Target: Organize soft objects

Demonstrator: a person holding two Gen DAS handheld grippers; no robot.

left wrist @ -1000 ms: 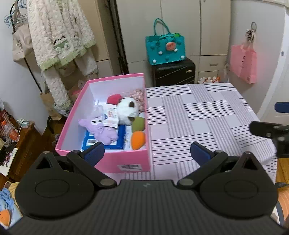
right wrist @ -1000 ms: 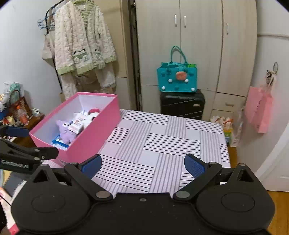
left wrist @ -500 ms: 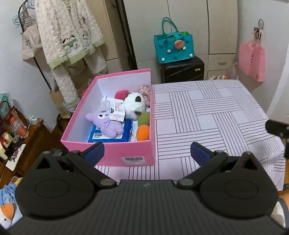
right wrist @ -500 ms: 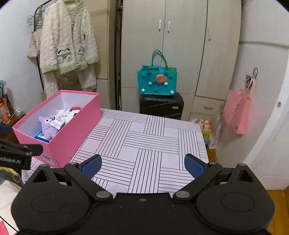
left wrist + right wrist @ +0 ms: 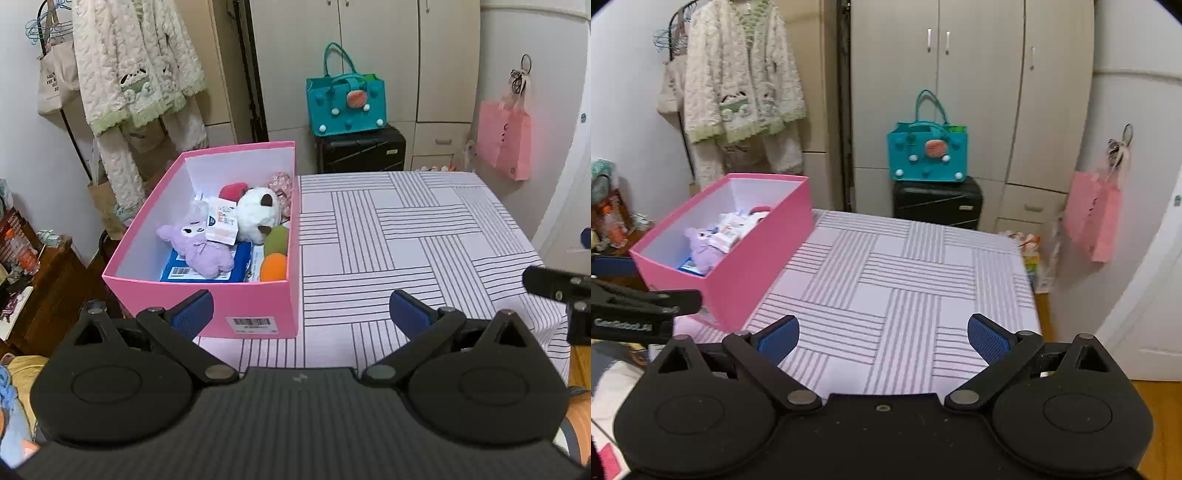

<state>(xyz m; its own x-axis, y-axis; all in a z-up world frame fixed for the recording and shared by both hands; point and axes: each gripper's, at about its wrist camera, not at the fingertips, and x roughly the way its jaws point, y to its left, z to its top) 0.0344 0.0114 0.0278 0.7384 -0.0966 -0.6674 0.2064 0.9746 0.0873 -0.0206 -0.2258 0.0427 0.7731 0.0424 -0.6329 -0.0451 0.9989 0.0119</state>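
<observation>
The left gripper (image 5: 299,310) is spread wide and holds nothing; its blue pads (image 5: 192,314) frame the near end of the pink box (image 5: 207,306) and the striped cloth beside it. The right gripper (image 5: 882,338) is likewise wide apart and empty, poised above the near edge of the desk (image 5: 905,280), its fingers pointing across the bare patterned cloth toward the wardrobe (image 5: 960,74).

The pink box stands on the left part of the desk, its long axis running away from the grippers toward the wall, its near short end bearing a barcode label (image 5: 253,323). Its left side lies along the desk's left edge. To the right of the box the cloth runs open all the way to the far and right edges, where it drops off toward the floor.

Inside the box the soft things lie packed together: a purple plush (image 5: 199,247) stretched roughly along the box's length with its head toward the far end, resting on a blue packet (image 5: 173,271); a white round plush (image 5: 258,214) beside it, a paper tag (image 5: 221,225) between them; a green piece (image 5: 277,240) and an orange piece (image 5: 273,267) against the right wall; a red item (image 5: 232,190) and a floral item (image 5: 282,188) at the far end.

Beyond the desk a teal bag (image 5: 927,155) sits on a black suitcase (image 5: 938,201), a pink bag (image 5: 1093,218) hangs on the right, and a fluffy robe (image 5: 738,74) hangs on the left.
</observation>
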